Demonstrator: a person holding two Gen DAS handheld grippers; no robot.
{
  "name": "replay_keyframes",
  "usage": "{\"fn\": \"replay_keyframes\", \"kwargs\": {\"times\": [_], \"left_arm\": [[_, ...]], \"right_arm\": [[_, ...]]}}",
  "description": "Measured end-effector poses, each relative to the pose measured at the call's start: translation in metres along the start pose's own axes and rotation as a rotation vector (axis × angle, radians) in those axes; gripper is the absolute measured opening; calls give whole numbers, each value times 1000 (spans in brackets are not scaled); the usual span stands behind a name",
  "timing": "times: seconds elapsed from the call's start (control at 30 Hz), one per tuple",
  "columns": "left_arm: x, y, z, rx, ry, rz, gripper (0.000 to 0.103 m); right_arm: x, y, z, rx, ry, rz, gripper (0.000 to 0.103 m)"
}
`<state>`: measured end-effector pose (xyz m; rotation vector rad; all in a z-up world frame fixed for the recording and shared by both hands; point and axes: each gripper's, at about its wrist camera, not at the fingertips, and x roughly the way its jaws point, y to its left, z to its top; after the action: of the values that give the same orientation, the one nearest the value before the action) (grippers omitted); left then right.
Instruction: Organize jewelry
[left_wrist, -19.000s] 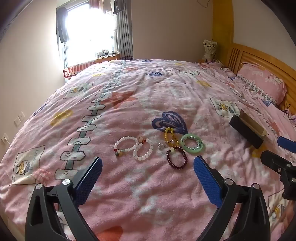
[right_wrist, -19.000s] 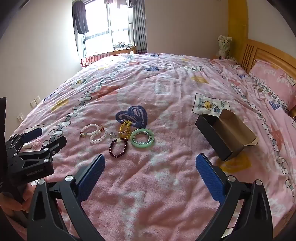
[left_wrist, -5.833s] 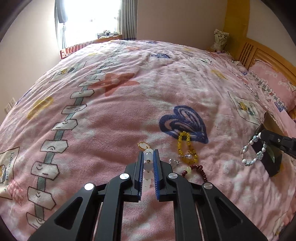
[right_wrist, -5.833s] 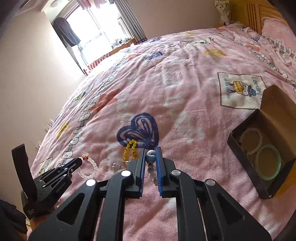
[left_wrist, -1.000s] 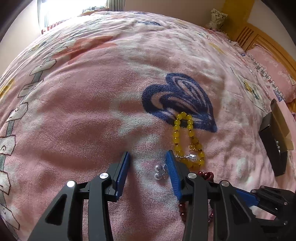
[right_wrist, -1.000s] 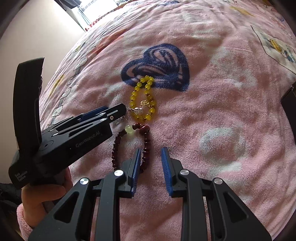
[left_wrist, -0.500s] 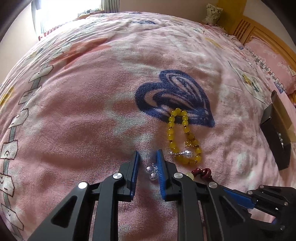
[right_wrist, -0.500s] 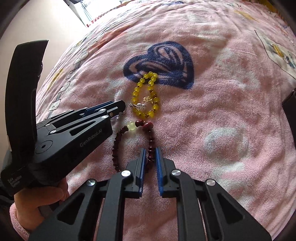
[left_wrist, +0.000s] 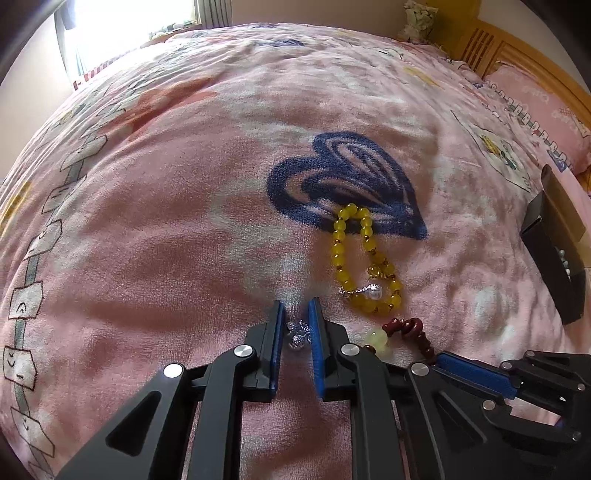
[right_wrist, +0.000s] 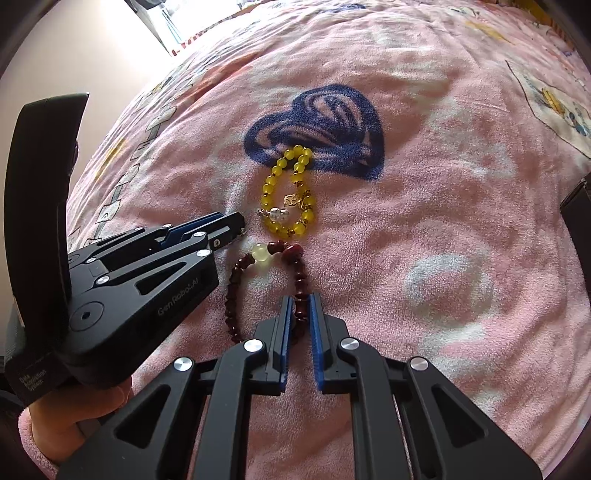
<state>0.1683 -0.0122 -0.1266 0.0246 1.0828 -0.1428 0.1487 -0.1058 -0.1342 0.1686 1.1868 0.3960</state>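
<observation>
Right wrist: dark red bracelet, long axis toward yellow bracelet.

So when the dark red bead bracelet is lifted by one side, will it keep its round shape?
Probably not. The dark red bead bracelet is separate strung beads and already lies unevenly on the blanket, so it should sag into a hanging loop. Gripped on a few beads, it may swing.

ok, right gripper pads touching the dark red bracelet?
Touching. The right wrist view shows the right gripper shut on the dark red bracelet, its beads pinched between both blue pads.
</observation>
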Motion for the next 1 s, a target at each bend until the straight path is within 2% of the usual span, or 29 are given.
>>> {"fn": "replay_keyframes", "kwargs": {"times": [0.2,0.63,0.83,1.0], "left_arm": [[-8,1,1,-14,-24,-3,10],[-26,0,5,-12,-66,-4,10],[-45,-6,13,-25,-112,-38,10],[-64,-29,20,2,-160,-74,10]], "right_arm": [[-10,-2,0,2,-28,9,10],[-65,-23,7,48,-140,49,10],[-97,-34,6,68,-205,54,9],[-126,-44,1,83,-261,54,9]]}}
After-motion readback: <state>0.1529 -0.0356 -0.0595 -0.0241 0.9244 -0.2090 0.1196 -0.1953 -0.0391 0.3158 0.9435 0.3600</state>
